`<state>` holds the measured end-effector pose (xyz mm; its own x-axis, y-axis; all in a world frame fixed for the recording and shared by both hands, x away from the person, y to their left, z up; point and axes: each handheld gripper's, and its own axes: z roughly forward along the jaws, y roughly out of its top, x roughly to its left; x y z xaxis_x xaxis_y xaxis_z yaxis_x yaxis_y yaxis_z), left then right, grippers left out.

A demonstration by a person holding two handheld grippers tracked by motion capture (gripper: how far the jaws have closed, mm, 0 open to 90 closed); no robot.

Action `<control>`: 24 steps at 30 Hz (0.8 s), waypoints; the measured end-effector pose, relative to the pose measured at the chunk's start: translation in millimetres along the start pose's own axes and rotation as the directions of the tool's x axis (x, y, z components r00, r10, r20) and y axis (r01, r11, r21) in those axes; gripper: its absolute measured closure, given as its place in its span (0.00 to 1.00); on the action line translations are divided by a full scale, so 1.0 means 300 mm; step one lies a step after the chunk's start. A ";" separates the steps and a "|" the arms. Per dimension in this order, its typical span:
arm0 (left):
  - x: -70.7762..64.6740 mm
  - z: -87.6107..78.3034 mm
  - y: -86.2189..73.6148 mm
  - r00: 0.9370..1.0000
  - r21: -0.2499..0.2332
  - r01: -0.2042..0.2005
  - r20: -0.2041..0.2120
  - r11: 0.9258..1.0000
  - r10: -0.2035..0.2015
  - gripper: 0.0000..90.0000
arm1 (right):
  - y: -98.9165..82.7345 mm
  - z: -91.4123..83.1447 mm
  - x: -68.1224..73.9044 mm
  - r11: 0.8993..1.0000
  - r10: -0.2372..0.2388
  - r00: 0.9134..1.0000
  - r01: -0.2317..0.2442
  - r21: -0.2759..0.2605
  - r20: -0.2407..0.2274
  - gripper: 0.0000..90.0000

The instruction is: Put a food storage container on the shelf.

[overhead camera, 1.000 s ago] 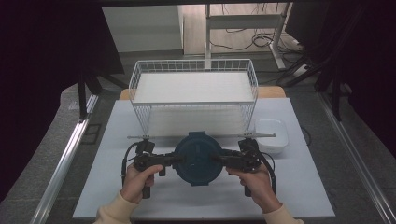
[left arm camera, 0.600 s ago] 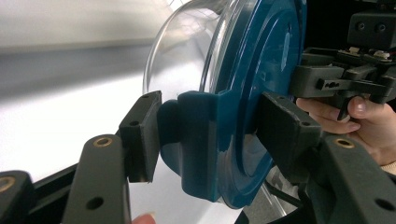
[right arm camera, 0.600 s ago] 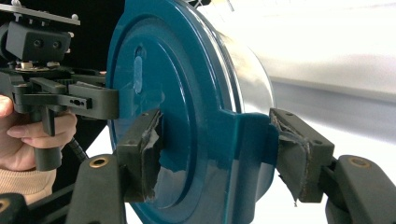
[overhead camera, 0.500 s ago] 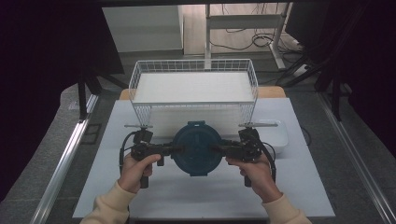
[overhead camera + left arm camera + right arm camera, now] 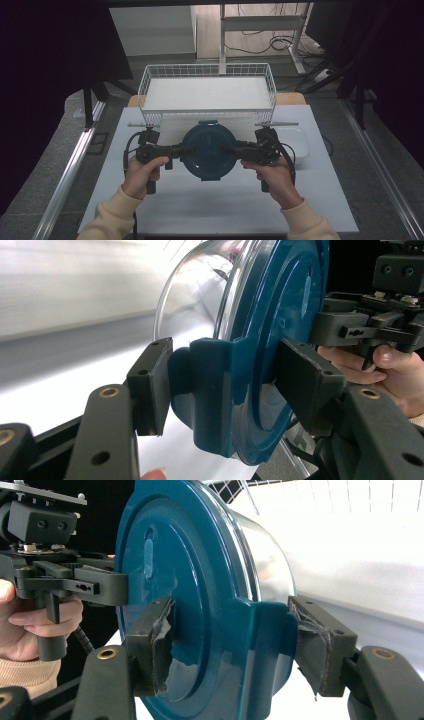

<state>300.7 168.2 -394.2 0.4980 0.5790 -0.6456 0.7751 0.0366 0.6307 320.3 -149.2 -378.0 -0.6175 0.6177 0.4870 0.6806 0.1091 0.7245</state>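
A round clear container with a dark teal lid (image 5: 207, 152) hangs over the white table, just in front of the wire basket (image 5: 145, 85), with its lid facing up at the high camera. My left gripper (image 5: 179, 150) is shut on the lid's left clip tab, and my right gripper (image 5: 238, 150) is shut on the right tab. In the left gripper view the jaws of the left gripper (image 5: 220, 385) clamp a teal tab below the lid (image 5: 280, 315). In the right gripper view the right gripper (image 5: 230, 640) pinches the opposite tab of the lid (image 5: 175, 555), its pad (image 5: 307, 635) torn.
The white wire basket stands at the table's far edge, with a white floor inside. A shallow white tray (image 5: 296, 142) lies right of the container, behind my right hand. The white table top (image 5: 210, 205) stretches toward the person. Dark stands flank the table.
Both grippers have carried the container away from the person, up toward the wire basket. The grip on both tabs is unchanged.
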 end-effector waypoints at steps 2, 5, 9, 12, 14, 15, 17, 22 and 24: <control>-0.005 -0.004 0.008 1.000 -0.002 -0.002 -0.001 1.000 0.002 0.46 | 0.005 -0.001 0.002 1.000 -0.003 1.000 0.003 -0.002 0.001 0.42; -0.015 -0.011 0.028 1.000 -0.006 -0.010 -0.004 1.000 0.010 0.46 | 0.025 -0.008 0.009 1.000 -0.007 1.000 0.007 -0.008 -0.003 0.42; -0.027 -0.018 0.050 1.000 -0.006 -0.024 -0.010 1.000 0.024 0.46 | 0.048 -0.016 0.012 1.000 -0.011 1.000 0.011 -0.014 -0.009 0.42; -0.036 -0.022 0.070 0.999 -0.008 -0.029 -0.012 1.000 0.029 0.46 | 0.067 -0.022 0.014 1.000 -0.014 1.000 0.014 -0.020 -0.011 0.42; -0.037 -0.023 0.074 0.999 -0.009 -0.031 -0.013 0.999 0.031 0.46 | 0.070 -0.024 0.015 1.000 -0.015 1.000 0.015 -0.020 -0.011 0.42; -0.039 -0.024 0.077 0.999 -0.010 -0.032 -0.011 0.999 0.032 0.46 | 0.074 -0.025 0.015 1.000 -0.019 1.000 0.019 -0.021 -0.011 0.42; -0.043 -0.026 0.085 0.999 -0.011 -0.036 -0.010 0.999 0.036 0.46 | 0.087 -0.031 0.019 1.000 -0.023 1.000 0.023 -0.021 -0.010 0.42; -0.055 -0.035 0.108 0.999 -0.014 -0.046 -0.014 0.999 0.046 0.46 | 0.103 -0.037 0.024 0.999 -0.026 1.000 0.026 -0.026 -0.014 0.42; -0.059 -0.038 0.117 0.999 -0.015 -0.048 -0.014 0.999 0.048 0.46 | 0.112 -0.040 0.027 0.999 -0.027 1.000 0.026 -0.026 -0.014 0.42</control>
<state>314.6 168.5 -355.8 0.5288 0.5916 -0.6086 0.7446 0.0209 0.6672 333.4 -149.8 -344.0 -0.6406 0.6040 0.4741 0.6537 0.1051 0.7494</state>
